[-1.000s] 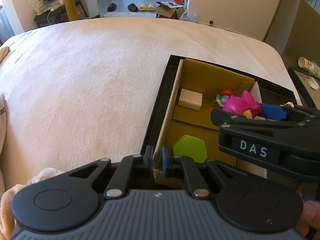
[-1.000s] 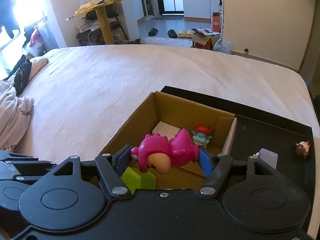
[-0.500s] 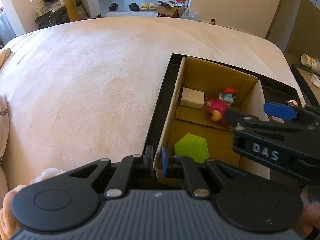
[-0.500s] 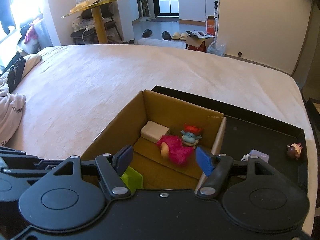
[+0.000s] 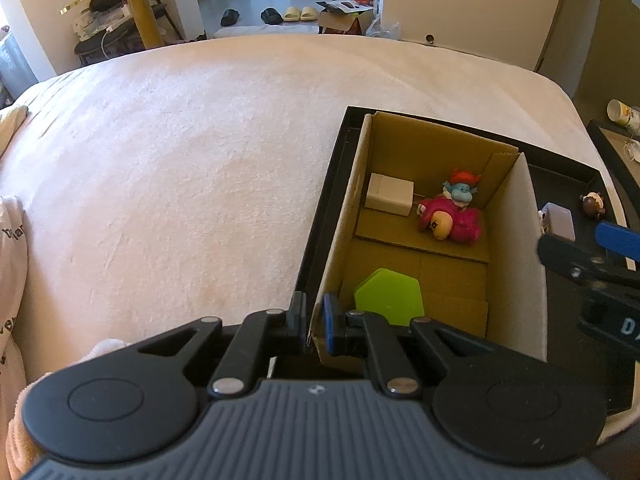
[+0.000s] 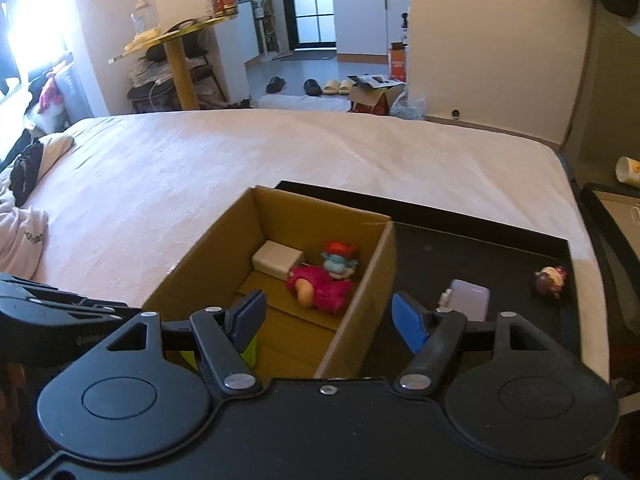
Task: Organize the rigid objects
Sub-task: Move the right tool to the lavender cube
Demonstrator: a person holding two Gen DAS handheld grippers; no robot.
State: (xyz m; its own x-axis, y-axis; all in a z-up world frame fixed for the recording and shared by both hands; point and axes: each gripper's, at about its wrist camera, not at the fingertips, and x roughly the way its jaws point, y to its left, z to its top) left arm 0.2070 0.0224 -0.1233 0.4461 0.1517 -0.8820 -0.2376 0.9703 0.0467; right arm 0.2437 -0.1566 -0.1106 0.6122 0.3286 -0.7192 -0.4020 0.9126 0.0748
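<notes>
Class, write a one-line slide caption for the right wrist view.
Open right gripper above cardboard box holding the pink toy.

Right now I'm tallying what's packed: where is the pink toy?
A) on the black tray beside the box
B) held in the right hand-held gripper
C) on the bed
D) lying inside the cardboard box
D: the pink toy lies on the floor of the cardboard box, and the right hand-held gripper is open and empty.

Green hexagon (image 6: 251, 350) mostly hidden; right gripper (image 5: 600, 256) cut off.
</notes>
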